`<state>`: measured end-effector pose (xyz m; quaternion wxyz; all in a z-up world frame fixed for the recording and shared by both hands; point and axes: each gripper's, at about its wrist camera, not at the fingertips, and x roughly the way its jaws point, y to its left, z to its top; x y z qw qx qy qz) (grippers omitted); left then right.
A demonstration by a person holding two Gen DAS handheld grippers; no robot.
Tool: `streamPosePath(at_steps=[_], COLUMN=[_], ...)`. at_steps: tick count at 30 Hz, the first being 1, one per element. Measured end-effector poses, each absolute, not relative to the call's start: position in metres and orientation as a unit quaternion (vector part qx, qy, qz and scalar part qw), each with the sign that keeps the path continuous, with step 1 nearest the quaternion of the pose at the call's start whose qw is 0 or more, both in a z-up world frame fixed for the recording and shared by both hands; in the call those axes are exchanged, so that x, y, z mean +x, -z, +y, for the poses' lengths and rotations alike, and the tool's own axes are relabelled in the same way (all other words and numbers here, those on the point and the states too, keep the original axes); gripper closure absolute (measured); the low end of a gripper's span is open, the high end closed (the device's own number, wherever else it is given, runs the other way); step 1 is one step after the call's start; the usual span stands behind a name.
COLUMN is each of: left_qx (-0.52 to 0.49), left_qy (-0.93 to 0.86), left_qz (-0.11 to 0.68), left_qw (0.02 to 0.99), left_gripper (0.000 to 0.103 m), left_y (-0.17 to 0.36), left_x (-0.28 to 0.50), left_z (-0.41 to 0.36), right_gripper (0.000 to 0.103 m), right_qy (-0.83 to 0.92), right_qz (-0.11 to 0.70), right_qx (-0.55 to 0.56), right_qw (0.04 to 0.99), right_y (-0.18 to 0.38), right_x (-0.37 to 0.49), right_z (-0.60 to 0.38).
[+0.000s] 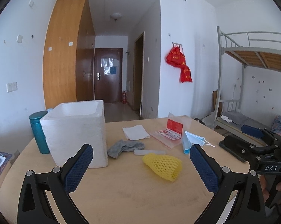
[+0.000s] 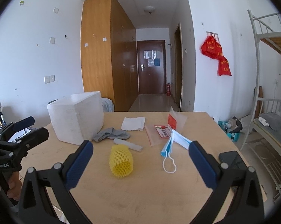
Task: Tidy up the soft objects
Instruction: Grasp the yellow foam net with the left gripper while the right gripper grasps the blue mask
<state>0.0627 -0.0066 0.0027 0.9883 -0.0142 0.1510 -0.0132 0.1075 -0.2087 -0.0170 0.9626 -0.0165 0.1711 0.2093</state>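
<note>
Readable lettering on the two handheld grippers

The right gripper, seen from the left wrist, bears "DAS" in white; the left gripper, seen from the right wrist, bears "GenRobot.AI". Yellow print on the red bags is too blurred to read.

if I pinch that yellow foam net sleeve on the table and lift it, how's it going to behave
The yellow net sleeve is open foam mesh, so it will probably squash flat between the pads and weigh almost nothing. It lies on its side as a tube on the bare table, so a nudge may roll or skid it. Its holes should give some grip.
</note>
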Motion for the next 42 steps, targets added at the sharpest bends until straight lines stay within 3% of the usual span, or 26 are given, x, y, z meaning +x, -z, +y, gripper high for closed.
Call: streamPosePath(at_steps=[18, 42], left_qx=[-0.008, -0.035], left_qy=[0.046, 0.078], left_qz=[0.212, 0.376], left_qw=[0.976, 0.922], left_gripper=[0.000, 0.000], left_y=[0.016, 0.075], left_x=[0.137, 0.235], left_z=[-0.019, -0.042], right_gripper=[0.000, 0.000], right_qy=[-0.214, -0.220], right_qz=[0.219, 0.331], right_qx=[-0.038, -0.064], right_qw=[0.951, 0.916], right_y=[0.022, 0.053], right_x=[0.170, 0.268], right_z=[-0.205, -0.213])
